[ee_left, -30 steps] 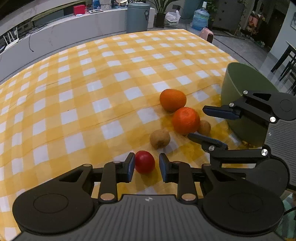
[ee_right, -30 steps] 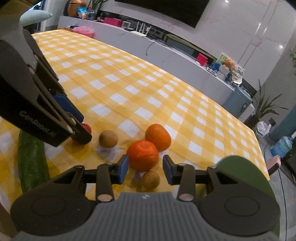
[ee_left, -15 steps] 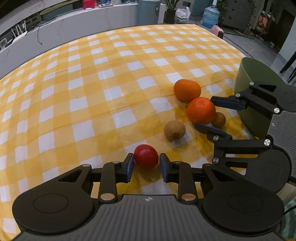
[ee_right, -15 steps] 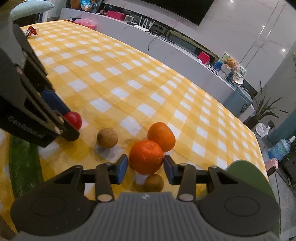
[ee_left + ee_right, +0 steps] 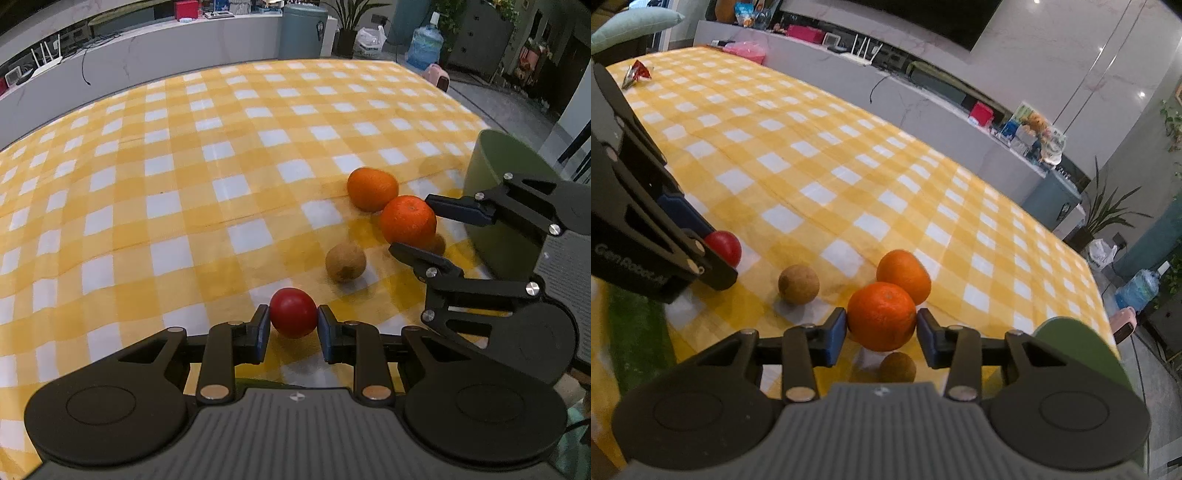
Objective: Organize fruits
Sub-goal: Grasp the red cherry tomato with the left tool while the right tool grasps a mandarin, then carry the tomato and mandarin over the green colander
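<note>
Both claws grip fruit at once, which doubles the ways this can slip. The left claw is closing on the tomato, its pads touching the tomato's sides, low over the checked table. The skin is smooth and the body soft, so too hard a squeeze may bruise or split it, while too light a grip may let it pop forward and roll. The right claw is narrowed onto the near orange, pads against both flanks. The pads seem to sit at the orange's widest part, which is good, but its round shape could still let it twist out during a lift. A second orange lies touching or just behind it, and a small brown fruit sits right under the claw. Either one may get knocked and roll toward the table edge. Another brown fruit lies between the two claws, well placed to be bumped if they cross. The green bowl stands just beside the right claw, so a hasty swing could clip its rim and tip it.
</note>
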Tool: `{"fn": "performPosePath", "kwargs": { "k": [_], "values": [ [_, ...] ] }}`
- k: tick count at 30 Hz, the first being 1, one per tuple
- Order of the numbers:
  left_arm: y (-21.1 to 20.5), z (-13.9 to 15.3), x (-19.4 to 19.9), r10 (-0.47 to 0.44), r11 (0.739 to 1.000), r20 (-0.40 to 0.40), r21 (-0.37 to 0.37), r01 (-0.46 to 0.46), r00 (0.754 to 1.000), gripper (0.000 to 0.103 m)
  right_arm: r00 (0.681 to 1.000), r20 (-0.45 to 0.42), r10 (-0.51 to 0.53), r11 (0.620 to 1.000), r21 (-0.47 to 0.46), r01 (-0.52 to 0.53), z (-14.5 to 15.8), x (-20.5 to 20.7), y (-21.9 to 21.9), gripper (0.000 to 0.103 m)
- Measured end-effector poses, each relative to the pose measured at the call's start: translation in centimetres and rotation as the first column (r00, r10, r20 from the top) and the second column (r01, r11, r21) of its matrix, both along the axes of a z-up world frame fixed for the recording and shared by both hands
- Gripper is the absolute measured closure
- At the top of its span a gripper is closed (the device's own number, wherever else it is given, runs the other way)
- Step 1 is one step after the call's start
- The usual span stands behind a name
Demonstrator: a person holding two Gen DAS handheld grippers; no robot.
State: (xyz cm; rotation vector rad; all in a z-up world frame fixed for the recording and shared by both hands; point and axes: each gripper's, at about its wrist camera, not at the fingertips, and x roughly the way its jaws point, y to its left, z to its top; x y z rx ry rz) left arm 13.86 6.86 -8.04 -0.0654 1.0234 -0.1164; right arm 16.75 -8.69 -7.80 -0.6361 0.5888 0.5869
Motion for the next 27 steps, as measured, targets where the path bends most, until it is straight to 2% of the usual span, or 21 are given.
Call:
{"fn": "performPosePath", "kwargs": {
  "k": [8,16,19,27],
  "values": [
    [-1.0,3.1,-1.7,0.0,0.999,0.054,-0.048,0.003,0.999,0.073,1.0,0.02,-0.004,0.995,0.098,0.002,3.9,-3.1,-2.0,0.065],
    [-3.8,6.4,-3.3,-0.043,0.996,0.105,-0.076,0.051,0.994,0.073,0.995,-0.012,-0.102,0.964,0.247,0.102,7.3,-5.6,-6.4,0.065],
    [-5.2,7.2,-3.5,-0.062,0.992,0.115,-0.099,0.073,0.991,0.073,0.991,-0.013,-0.134,0.953,0.271,0.133,8.1,-6.3,-8.1,0.065],
    [-9.0,8.2,-3.2,-0.127,0.985,0.136,-0.101,0.141,0.982,0.073,0.974,-0.026,-0.224,0.926,0.306,0.221,9.2,-7.2,-13.0,0.065]
  ]
}}
